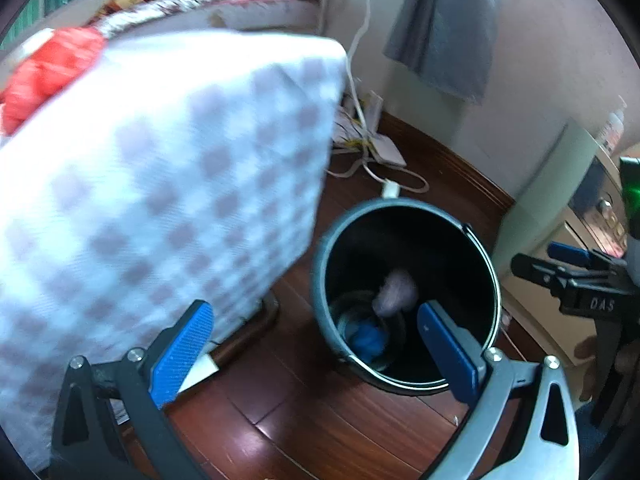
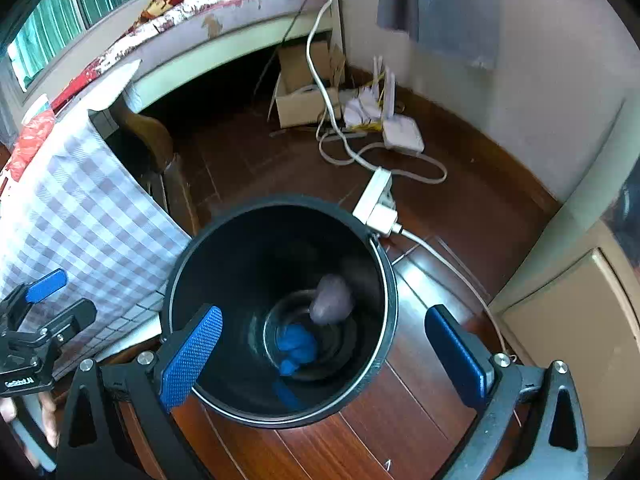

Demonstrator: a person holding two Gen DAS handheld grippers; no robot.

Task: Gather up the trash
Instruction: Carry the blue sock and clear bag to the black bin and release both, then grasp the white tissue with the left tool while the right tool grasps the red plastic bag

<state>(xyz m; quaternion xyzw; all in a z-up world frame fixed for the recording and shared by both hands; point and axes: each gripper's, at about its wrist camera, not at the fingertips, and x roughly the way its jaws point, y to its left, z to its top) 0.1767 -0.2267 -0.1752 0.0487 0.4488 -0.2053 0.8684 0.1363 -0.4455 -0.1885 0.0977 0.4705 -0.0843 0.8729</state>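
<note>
A black round trash bin (image 2: 260,248) stands on the wooden floor, directly below both grippers. Down inside it are a pale, blurred crumpled wad (image 2: 332,298) and a blue crumpled piece (image 2: 298,346). My right gripper (image 2: 326,356) is open over the bin's mouth with nothing between its blue pads. The left wrist view has the same bin (image 1: 400,236), pale wad (image 1: 394,292) and blue piece (image 1: 368,338). My left gripper (image 1: 316,350) is open and empty, over the bin's left rim. Each gripper shows at the edge of the other's view.
A checked cloth (image 2: 80,216) hangs over furniture close to the bin's left side. A white power strip (image 2: 376,200), cables, a router (image 2: 402,132) and a cardboard box (image 2: 304,92) lie on the floor behind. A beige cabinet (image 2: 568,340) stands to the right.
</note>
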